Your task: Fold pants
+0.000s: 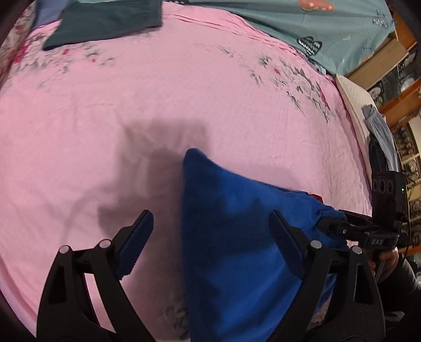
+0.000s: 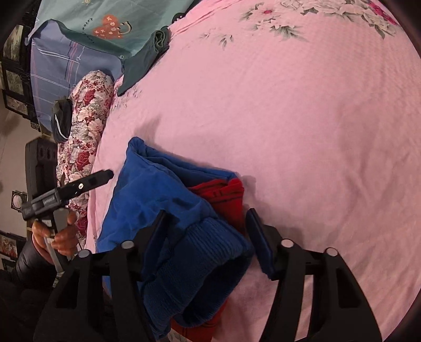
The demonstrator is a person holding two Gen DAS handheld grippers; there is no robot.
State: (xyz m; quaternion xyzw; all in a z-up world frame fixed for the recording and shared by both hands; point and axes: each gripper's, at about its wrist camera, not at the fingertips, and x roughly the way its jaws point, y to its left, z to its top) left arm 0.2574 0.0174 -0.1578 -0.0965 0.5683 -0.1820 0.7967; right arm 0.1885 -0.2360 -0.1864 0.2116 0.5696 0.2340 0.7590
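Blue pants (image 1: 236, 236) lie in a folded bundle on the pink bed cover (image 1: 184, 105), near the edge of the bed closest to the person. A red lining (image 2: 226, 197) peeks out at one side of the bundle, and a ribbed blue cuff (image 2: 205, 252) sits at the near end.

The left gripper (image 1: 210, 242) hangs over the pants with its jaws wide open. One jaw is over the bare pink cover and the other is over the blue cloth. A pointed corner of the pants sticks up between them.

The right gripper (image 2: 208, 236) also has its jaws open. The ribbed cuff sits between them, and it is hard to tell if they touch it.

Most of the pink cover past the pants is flat and bare, with grey and red flowers printed near its far edges. A dark green cloth (image 1: 105, 21) lies folded at the far side. A flowery pillow (image 2: 84, 126) runs along one edge of the bed, near the blue bundle. A teal sheet (image 1: 315, 26) lies at the far end.
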